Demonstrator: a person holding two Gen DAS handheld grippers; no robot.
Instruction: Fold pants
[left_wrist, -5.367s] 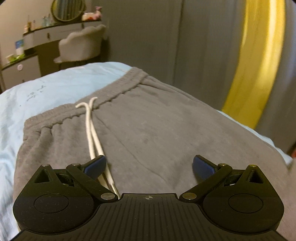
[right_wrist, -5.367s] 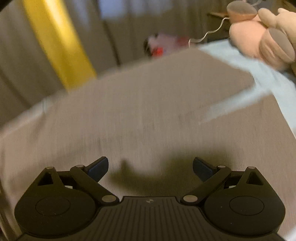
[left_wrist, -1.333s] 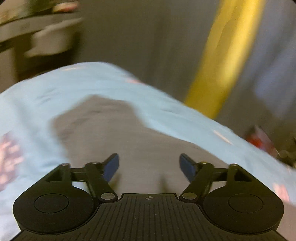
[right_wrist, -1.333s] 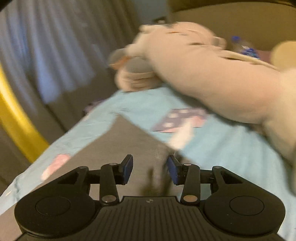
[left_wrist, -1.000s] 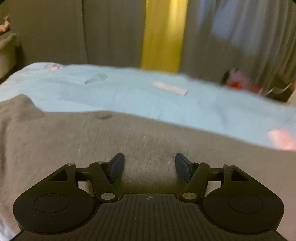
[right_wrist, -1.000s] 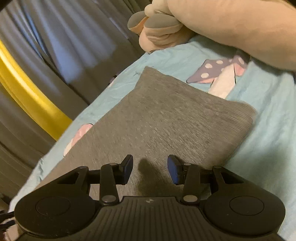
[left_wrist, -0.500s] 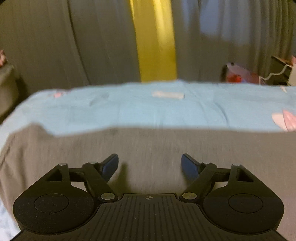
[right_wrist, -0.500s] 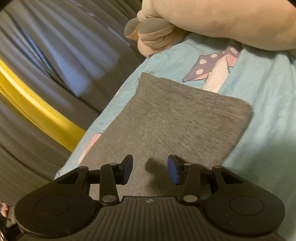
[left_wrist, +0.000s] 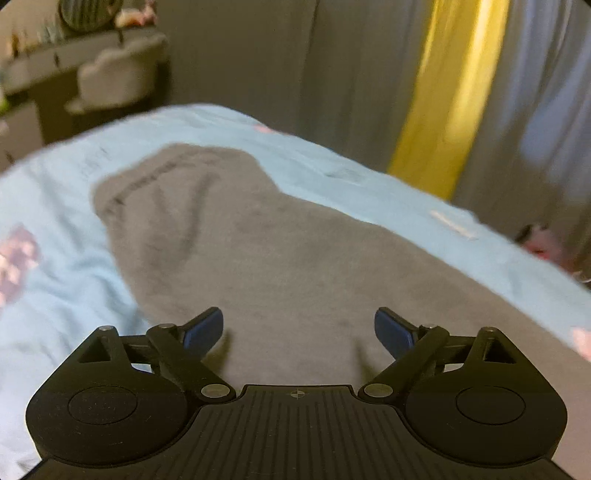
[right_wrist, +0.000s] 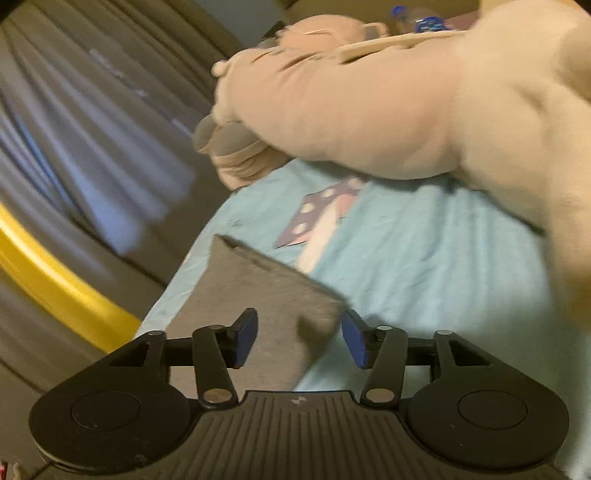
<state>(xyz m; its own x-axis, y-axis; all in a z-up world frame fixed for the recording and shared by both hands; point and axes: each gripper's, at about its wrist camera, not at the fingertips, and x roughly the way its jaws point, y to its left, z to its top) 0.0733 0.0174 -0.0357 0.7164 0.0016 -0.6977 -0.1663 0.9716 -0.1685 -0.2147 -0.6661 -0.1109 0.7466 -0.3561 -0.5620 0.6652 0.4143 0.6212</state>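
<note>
Grey sweatpants (left_wrist: 266, 236) lie folded lengthwise on a light blue bedsheet (left_wrist: 48, 295); their waistband end points to the upper left in the left wrist view. My left gripper (left_wrist: 299, 326) hovers over the cloth, its jaws opening wide with nothing pinched. In the right wrist view the cuff end of the pants (right_wrist: 258, 288) lies below my right gripper (right_wrist: 300, 341). Its jaws are opening too, the blue pads apart and clear of the cloth, with the cuff's corner under the gap.
A big beige plush toy (right_wrist: 369, 110) lies on the bed beyond the cuff. Grey curtains with a yellow strip (left_wrist: 447, 96) hang behind the bed. A dressing table and a pale chair (left_wrist: 118, 74) stand at the far left.
Both grippers have opened wider. The left view has swung left, bringing the waistband end and the dressing table into sight. The right view has swung toward the cuff's corner and the plush toy.
</note>
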